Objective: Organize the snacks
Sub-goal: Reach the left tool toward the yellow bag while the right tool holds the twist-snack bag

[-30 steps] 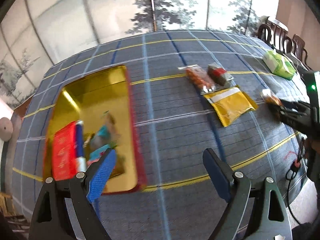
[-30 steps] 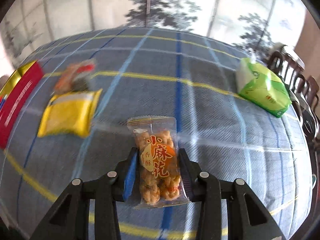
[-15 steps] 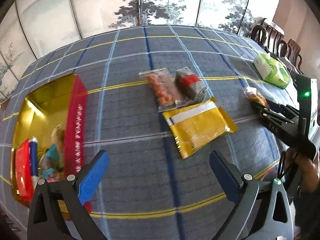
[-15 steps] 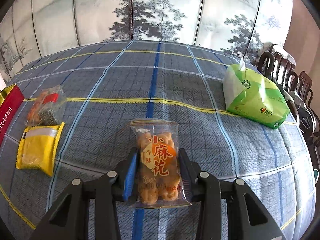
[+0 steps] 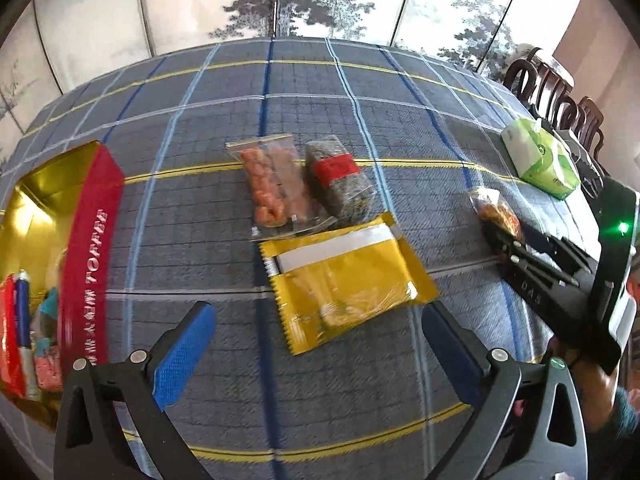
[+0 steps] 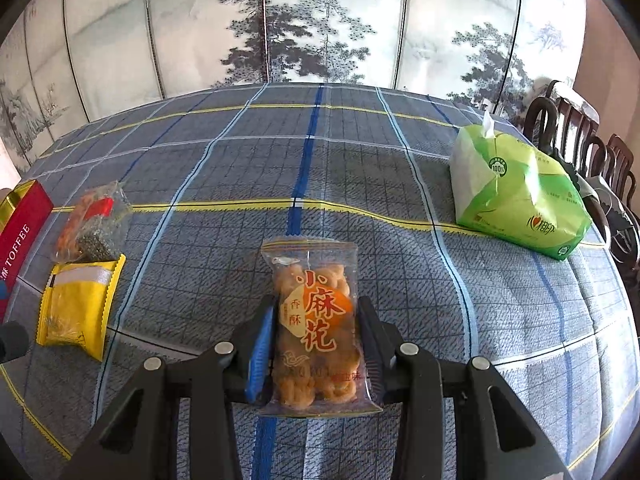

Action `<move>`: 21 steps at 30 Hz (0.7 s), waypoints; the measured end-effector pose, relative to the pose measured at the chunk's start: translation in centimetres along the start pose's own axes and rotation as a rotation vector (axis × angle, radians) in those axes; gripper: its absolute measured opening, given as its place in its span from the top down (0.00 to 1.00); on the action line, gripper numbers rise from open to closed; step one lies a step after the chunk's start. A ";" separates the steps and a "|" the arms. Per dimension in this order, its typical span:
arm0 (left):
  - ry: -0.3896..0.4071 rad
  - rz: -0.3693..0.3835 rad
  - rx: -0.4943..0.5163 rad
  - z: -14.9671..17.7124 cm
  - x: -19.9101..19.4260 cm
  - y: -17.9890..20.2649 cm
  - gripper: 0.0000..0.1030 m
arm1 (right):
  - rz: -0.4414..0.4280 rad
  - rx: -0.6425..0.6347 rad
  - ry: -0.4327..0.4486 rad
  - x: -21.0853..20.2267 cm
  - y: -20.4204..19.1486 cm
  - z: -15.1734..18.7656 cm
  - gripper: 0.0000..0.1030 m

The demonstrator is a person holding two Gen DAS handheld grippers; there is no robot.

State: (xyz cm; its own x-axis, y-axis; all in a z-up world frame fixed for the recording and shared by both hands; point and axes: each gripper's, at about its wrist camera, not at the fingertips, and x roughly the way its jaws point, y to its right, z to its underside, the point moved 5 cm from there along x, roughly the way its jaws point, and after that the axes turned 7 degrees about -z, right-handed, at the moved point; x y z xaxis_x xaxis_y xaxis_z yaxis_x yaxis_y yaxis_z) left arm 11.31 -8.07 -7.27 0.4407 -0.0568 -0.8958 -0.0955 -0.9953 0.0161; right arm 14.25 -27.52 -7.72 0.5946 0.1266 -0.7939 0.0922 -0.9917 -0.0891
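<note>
My left gripper (image 5: 316, 336) is open and empty, just in front of a yellow snack pouch (image 5: 344, 276) lying flat on the cloth. Behind the pouch lie a clear pack of orange twists (image 5: 272, 188) and a dark seed bar with a red label (image 5: 340, 180). A red and gold toffee tin (image 5: 90, 256) stands at the left with several snacks inside. My right gripper (image 6: 312, 344) is shut on a clear pack of fried dough twists (image 6: 316, 328), held above the table. That pack shows in the left wrist view (image 5: 496, 210) at the right.
A green tissue pack (image 6: 516, 196) lies at the right on the blue plaid tablecloth (image 6: 320, 160). Dark wooden chairs (image 6: 580, 140) stand beyond the right edge. A painted folding screen (image 6: 300, 20) stands behind the table.
My left gripper has swung right from over the tin toward the yellow pouch, still open. My right gripper has kept hold of the dough twist pack and turned slightly right.
</note>
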 end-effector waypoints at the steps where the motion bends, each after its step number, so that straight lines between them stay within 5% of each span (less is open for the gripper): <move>1: -0.003 -0.004 0.000 -0.2 0.3 0.4 0.01 | 0.000 0.000 0.000 0.0 0.0 0.0 0.61; 21: -0.030 -0.121 -0.010 -1.5 5.2 2.1 0.01 | -0.006 0.002 -0.001 0.1 -0.1 -0.1 0.59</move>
State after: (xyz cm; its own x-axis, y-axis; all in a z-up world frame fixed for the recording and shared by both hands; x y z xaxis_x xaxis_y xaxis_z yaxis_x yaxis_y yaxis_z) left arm 14.74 -10.56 -11.25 0.4218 0.0660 -0.9043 -0.0341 -0.9955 -0.0886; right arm 14.39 -27.43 -7.75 0.5936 0.1329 -0.7937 0.0941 -0.9910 -0.0956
